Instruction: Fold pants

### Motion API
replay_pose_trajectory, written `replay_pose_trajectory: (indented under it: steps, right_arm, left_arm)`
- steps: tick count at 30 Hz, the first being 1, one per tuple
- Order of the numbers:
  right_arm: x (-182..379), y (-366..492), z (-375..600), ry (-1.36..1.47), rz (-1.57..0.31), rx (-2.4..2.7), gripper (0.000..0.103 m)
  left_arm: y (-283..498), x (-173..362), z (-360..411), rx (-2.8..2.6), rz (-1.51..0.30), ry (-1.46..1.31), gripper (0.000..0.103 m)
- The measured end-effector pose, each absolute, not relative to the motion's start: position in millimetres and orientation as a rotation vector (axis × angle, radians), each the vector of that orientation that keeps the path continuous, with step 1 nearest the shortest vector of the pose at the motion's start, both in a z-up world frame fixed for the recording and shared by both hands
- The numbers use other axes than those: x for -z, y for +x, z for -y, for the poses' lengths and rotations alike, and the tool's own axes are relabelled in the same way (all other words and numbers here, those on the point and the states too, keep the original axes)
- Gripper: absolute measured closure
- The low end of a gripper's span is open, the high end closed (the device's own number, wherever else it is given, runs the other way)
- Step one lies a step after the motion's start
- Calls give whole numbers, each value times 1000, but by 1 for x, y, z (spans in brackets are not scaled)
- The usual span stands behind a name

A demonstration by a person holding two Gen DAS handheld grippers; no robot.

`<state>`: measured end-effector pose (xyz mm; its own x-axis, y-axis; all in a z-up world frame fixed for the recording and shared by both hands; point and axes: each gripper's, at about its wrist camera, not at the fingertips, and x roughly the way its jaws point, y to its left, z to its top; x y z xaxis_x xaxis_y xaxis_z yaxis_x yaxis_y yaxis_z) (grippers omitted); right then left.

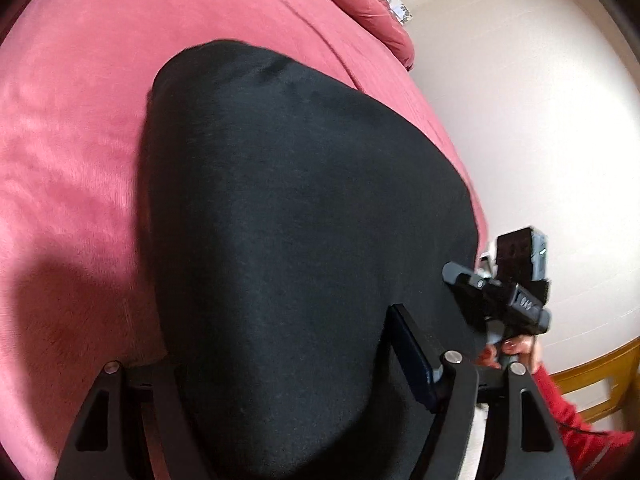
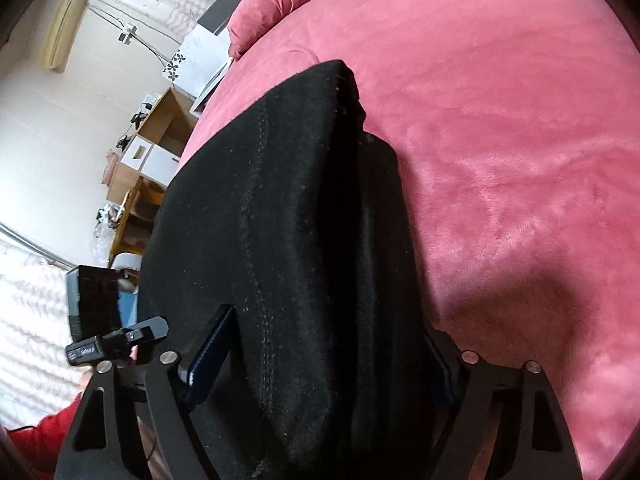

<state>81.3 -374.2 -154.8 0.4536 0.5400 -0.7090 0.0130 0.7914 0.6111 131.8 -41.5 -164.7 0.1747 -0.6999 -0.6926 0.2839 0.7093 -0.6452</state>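
Black pants (image 1: 288, 208) lie stretched over a pink bed cover (image 1: 80, 120). My left gripper (image 1: 280, 360) is shut on the near edge of the pants; one blue pad (image 1: 412, 356) shows, the other is hidden under cloth. In the right wrist view the pants (image 2: 288, 208) hang doubled, with a stitched seam down the middle. My right gripper (image 2: 320, 360) is shut on the pants' near edge, its blue pads (image 2: 208, 352) pressing from both sides. Each gripper shows in the other's view, the right gripper (image 1: 500, 300) and the left gripper (image 2: 116, 340).
A rumpled pink duvet (image 1: 360, 4) lies at the bed's far end. White floor (image 1: 540, 120) lies beside the bed. A wooden chair (image 1: 592, 380) stands near my red-sleeved arm. Wooden shelves and boxes (image 2: 152, 152) stand by the wall.
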Motion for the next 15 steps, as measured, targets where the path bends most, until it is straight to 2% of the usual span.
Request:
replay_pose_trajectory:
  steps: [3, 6, 8, 11, 15]
  right_arm:
    - [151, 79, 367, 577, -1054, -328, 27]
    - [141, 76, 357, 548, -1041, -305, 34]
    - [131, 74, 346, 532, -1023, -299, 43]
    - [119, 73, 341, 522, -1002, -314, 49]
    - [108, 83, 332, 541, -960, -346, 50]
  left_arm:
    - [120, 156, 43, 727, -1176, -362, 46]
    - [110, 145, 42, 712, -1142, -323, 52]
    - [103, 137, 42, 706, -1127, -297, 54]
    - [99, 122, 40, 701, -1102, -230, 55]
    - [109, 98, 29, 688, -1060, -182, 55]
